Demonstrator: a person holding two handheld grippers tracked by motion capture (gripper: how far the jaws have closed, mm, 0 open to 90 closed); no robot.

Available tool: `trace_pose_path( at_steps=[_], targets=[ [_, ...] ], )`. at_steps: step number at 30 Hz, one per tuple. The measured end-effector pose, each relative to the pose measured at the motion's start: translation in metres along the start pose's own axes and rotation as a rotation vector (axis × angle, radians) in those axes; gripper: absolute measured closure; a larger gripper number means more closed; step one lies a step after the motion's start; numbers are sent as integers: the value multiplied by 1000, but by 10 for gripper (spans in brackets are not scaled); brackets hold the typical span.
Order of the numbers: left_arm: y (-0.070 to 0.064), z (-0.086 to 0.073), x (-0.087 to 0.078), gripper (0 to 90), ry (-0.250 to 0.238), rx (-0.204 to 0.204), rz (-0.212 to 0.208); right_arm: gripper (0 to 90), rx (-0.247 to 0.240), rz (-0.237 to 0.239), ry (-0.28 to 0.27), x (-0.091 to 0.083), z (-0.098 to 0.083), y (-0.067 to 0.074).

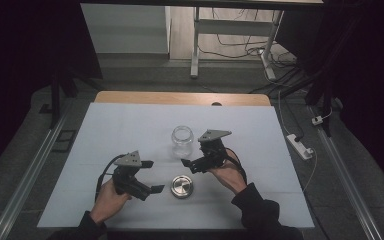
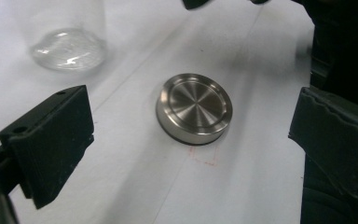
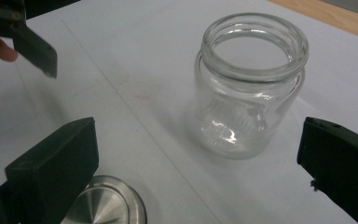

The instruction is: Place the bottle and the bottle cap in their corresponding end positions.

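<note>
While no writing is showing on it, the steel lid (image 1: pixel 181 186) is lying flat on the white table sheet (image 1: pixel 130 130), just in front of the open glass jar (image 1: pixel 182 140). Flanking the lid, the left gripper (image 1: pixel 151 176) and right gripper (image 1: pixel 190 161) are both hanging spread, grasping nothing.

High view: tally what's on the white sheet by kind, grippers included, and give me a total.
Glass jar: 1, upright, no lid on it
Metal lid: 1, flat on the sheet
Grippers: 2, left gripper and right gripper, both with jaws open
Total: 4
</note>
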State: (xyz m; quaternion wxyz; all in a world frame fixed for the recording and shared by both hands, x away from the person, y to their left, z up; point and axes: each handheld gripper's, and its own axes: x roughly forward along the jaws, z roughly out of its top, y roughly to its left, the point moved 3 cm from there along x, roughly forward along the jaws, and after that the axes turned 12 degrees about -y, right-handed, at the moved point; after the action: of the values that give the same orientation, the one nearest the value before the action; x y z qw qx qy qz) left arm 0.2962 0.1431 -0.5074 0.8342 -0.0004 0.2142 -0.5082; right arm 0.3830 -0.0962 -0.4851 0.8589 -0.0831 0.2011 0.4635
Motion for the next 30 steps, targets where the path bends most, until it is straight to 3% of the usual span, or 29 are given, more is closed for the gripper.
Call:
trace_pose_path(
  at_steps=[10,30],
  targets=[
    [2,-9,-15,0,17,-5,53,0,3,1,4,-13,-8,5],
    [3,-26,-60,0,-14,-58,153,0,-31,-24,-18,-54,-21,15]
  ],
)
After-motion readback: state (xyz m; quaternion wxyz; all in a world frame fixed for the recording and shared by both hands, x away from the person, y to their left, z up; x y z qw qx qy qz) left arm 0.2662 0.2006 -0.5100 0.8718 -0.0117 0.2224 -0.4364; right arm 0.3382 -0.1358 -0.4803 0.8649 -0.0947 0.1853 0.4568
